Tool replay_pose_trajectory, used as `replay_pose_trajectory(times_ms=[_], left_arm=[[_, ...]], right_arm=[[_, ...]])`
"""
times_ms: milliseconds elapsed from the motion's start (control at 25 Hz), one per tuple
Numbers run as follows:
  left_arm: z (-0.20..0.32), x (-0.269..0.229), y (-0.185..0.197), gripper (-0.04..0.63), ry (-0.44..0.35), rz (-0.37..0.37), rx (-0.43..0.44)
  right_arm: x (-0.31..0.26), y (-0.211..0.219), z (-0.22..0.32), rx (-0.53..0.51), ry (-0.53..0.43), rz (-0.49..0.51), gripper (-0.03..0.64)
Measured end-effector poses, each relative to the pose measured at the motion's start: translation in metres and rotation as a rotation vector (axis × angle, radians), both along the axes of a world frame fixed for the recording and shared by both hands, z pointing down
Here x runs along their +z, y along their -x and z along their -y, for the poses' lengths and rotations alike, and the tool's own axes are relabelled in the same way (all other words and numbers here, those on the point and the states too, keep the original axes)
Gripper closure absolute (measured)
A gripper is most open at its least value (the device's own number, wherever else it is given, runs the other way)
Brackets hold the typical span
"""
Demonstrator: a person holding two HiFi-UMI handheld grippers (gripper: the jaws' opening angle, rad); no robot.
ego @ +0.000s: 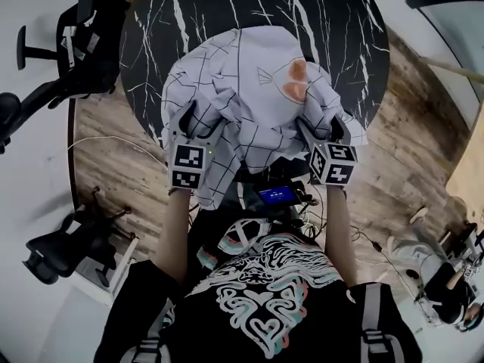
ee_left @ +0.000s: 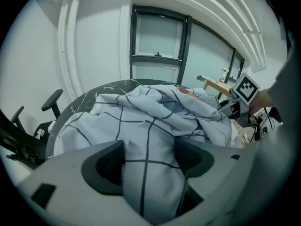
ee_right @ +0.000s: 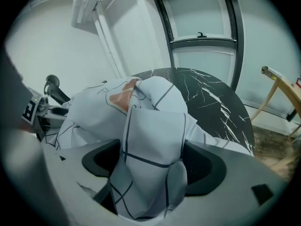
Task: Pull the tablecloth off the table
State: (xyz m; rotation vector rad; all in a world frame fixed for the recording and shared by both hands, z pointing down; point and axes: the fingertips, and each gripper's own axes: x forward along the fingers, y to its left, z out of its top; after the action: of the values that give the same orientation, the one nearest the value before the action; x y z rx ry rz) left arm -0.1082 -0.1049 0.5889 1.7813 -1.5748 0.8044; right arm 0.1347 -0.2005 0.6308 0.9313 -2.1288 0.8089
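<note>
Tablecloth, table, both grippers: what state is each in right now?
Tablecloth: bunched in a heap at the table's near side, partly hanging over the edge.
Table: far part of the black marble top bare.
Left gripper: shut on a fold of tablecloth.
Right gripper: shut on a fold of tablecloth.

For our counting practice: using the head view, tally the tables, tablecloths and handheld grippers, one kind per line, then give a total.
table: 1
tablecloth: 1
grippers: 2 (left gripper, right gripper, each with jaws shut on the tablecloth)
Total: 4
</note>
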Motion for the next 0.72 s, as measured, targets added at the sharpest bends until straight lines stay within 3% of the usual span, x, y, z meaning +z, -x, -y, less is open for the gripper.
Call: replay_pose_trajectory(times_ms=[480,720], left_arm=[[0.007,0.012,-0.002,0.252,0.056,-0.017,0.012],[0.009,0.015,-0.002,0.252,0.063,0.019,0.0]], right_arm=[[0.005,-0.001,0.003,0.003,0.014,-0.042,0.218],[0.009,0.001,0.003,0.016,0.001,-0.065,0.222]])
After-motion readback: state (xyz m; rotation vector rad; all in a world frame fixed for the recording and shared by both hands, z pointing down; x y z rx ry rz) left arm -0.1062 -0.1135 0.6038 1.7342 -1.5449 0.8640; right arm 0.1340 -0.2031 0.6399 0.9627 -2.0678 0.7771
